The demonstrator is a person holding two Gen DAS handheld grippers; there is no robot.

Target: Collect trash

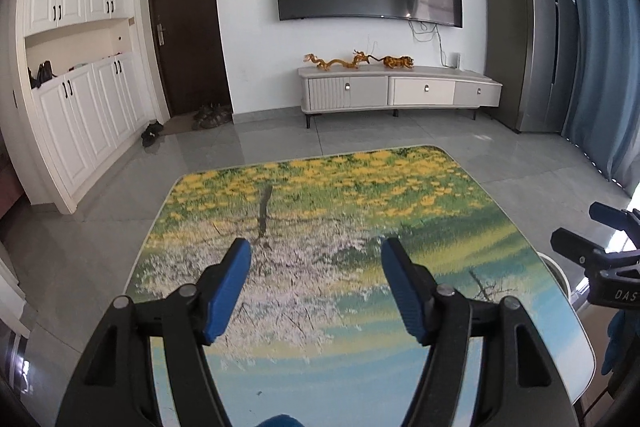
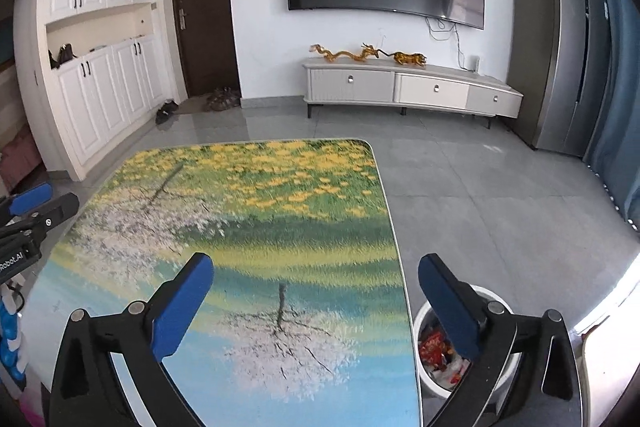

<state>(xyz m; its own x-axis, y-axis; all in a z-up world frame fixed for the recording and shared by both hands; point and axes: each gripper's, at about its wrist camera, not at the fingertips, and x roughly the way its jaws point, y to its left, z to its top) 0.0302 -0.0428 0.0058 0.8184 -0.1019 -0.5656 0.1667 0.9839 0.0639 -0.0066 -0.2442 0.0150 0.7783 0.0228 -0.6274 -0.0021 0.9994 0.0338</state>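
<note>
Partly hidden, the bin [image 2: 430, 383] holds trash [image 2: 434, 347]; both jaws gape wide, empty.

Flower-printed table [image 2: 248, 211]; white bin [image 2: 430, 385]; blue fingers [image 2: 182, 301].

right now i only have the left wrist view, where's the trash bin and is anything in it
Observer: The white bin stands on the floor by the table's right edge, and it holds red and white wrappers.
Operator: is the right gripper carrying anything
Observer: No. The right gripper is open and empty, its right finger in front of the bin's mouth.
Operator: any trash left on the table further right
Observer: None shows on the painted top in the right wrist view. The left gripper is open and empty too.
</note>
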